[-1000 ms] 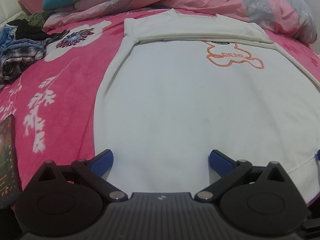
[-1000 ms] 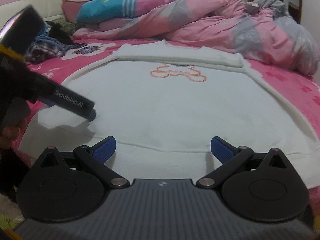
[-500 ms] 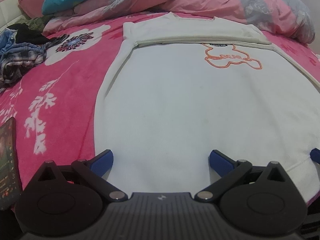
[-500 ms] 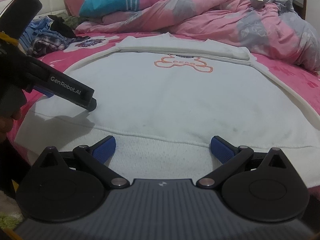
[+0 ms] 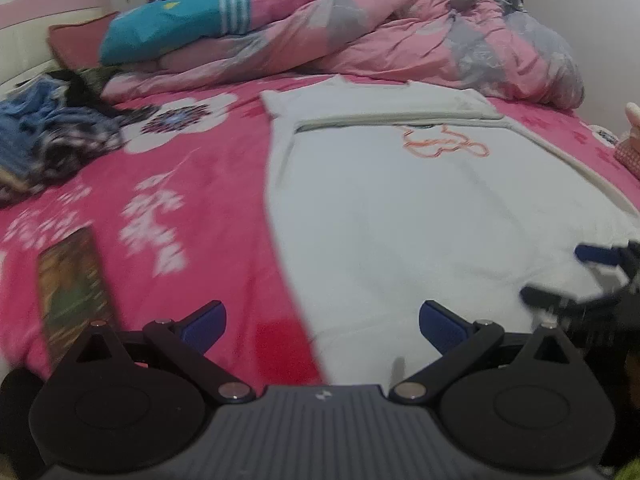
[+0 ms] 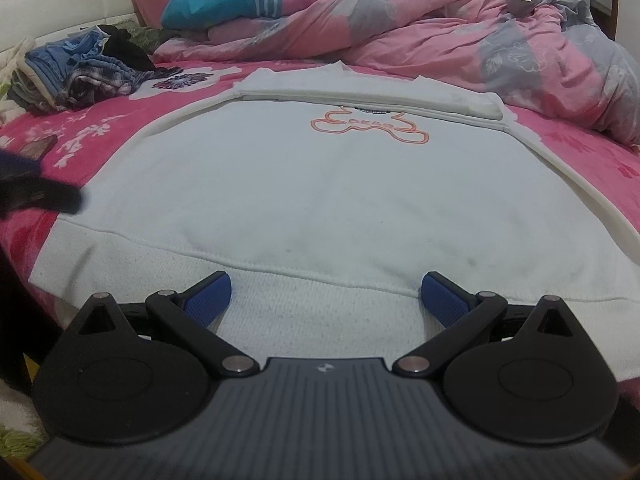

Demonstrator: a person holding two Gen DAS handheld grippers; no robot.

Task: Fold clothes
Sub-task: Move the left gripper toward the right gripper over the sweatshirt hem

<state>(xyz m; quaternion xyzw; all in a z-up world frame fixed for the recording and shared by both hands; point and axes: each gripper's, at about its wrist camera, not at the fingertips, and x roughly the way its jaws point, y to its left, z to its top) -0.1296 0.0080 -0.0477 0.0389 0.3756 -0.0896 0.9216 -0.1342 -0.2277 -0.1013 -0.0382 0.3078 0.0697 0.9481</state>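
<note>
Both grippers are hovering spread wide at the near hem of the sweatshirt.

Left wrist view: I am holding my left gripper spread over the left edge of the white sweatshirt with an orange bear outline, with pink floral bedspread lying free to its left. Right wrist view: my right gripper is gaping over the ribbed hem, and the sweatshirt is lying flat between folded-in sides.

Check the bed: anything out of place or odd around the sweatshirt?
A phone lies on the pink blanket left of the white sweatshirt, and faint dark specks mark the fabric near its hem. Otherwise it lies flat.
</note>
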